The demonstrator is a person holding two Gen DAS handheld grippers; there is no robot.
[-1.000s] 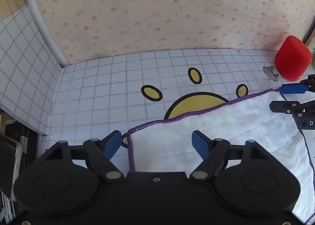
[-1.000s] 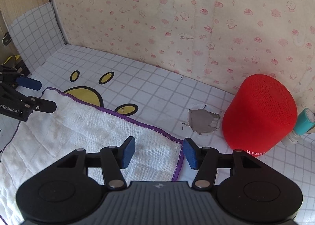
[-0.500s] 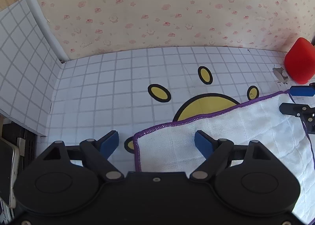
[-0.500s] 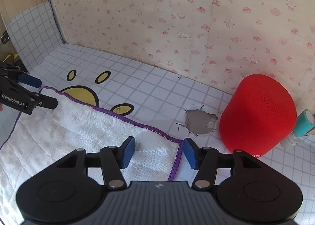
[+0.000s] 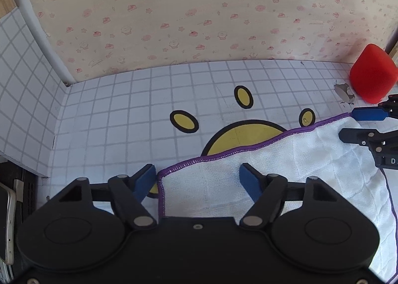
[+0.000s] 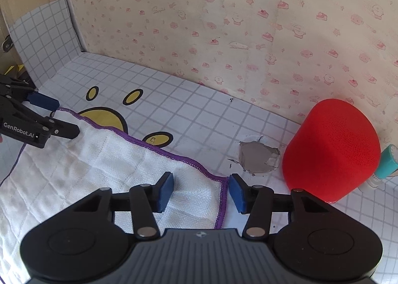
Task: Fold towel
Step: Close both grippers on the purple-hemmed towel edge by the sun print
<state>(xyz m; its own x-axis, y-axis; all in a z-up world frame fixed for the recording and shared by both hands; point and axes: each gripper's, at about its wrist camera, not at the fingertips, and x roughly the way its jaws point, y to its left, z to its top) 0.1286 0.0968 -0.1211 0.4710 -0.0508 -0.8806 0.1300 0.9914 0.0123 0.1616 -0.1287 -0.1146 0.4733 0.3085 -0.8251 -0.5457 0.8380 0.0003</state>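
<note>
On the gridded bench (image 5: 119, 115), over a yellow cartoon print, the white towel (image 5: 311, 159) with purple stitched hem lies spread flat, lightly creased. Left tool (image 5: 197, 179) sits low at the towel's far-left corner, blue pads spread wide; the corner lies in the gap between them, left pad just outside the hem, right pad over the cloth. Nothing gripped. Right tool (image 6: 200, 190) likewise at the far-right corner, pads parted, hem corner between them, right pad just off the cloth on bare bench; holding nothing. Whether either tool's pads touch the cloth cannot be told. Each tool shows in the other's view: right tool at the far right edge of the left view (image 5: 358, 125), left tool at the left edge of the right view (image 6: 59, 120), both with fingers apart over the towel's far hem. Red speaker (image 6: 330, 149) stands on the bench to the right, well clear of the towel, near the pink-patterned back wall (image 6: 223, 23). Torn patch (image 6: 258, 159) in the bench covering lies between speaker and towel corner. Teal-capped item (image 6: 386, 162) just beyond the speaker, mostly hidden.
</note>
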